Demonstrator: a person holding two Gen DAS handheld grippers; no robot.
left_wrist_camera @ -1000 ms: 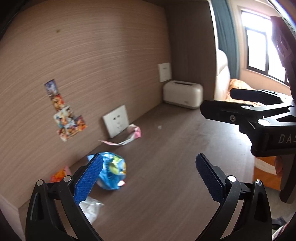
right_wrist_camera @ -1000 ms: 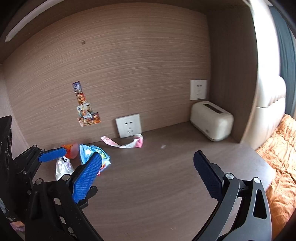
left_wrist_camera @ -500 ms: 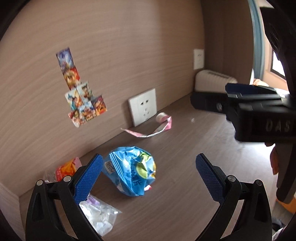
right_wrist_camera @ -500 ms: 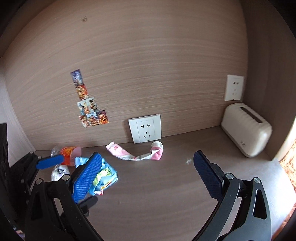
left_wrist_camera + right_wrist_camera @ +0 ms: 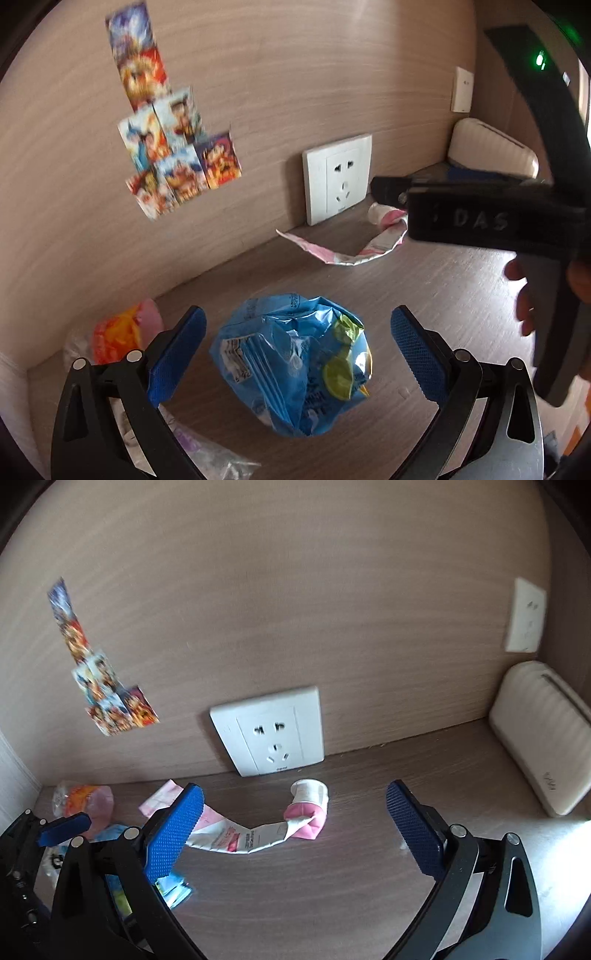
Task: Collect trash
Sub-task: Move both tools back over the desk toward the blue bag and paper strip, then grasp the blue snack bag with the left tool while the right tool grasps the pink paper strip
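Note:
A crumpled blue snack bag (image 5: 295,362) lies on the brown desk, right between the spread blue pads of my left gripper (image 5: 297,354), which is open and not touching it. A squeezed pink-and-white tube (image 5: 258,834) lies below the wall socket; my right gripper (image 5: 295,834) is open, with the tube between and just beyond its fingers. The tube (image 5: 354,247) also shows in the left wrist view, partly behind the right gripper's body. An orange-and-pink wrapper (image 5: 122,332) and a clear plastic bag (image 5: 207,454) lie at the left. The blue bag (image 5: 173,890) peeks out behind the right gripper's left finger.
A white wall socket (image 5: 269,734) sits on the wood back panel just above the desk. A cream toaster-like box (image 5: 543,734) stands in the right corner. Stickers (image 5: 173,162) are on the wall. A hand (image 5: 524,295) holds the right gripper's handle.
Both grippers have moved forward and down toward the desk. The blue bag now sits between the left gripper's pads, and the tube is closer to the right gripper.

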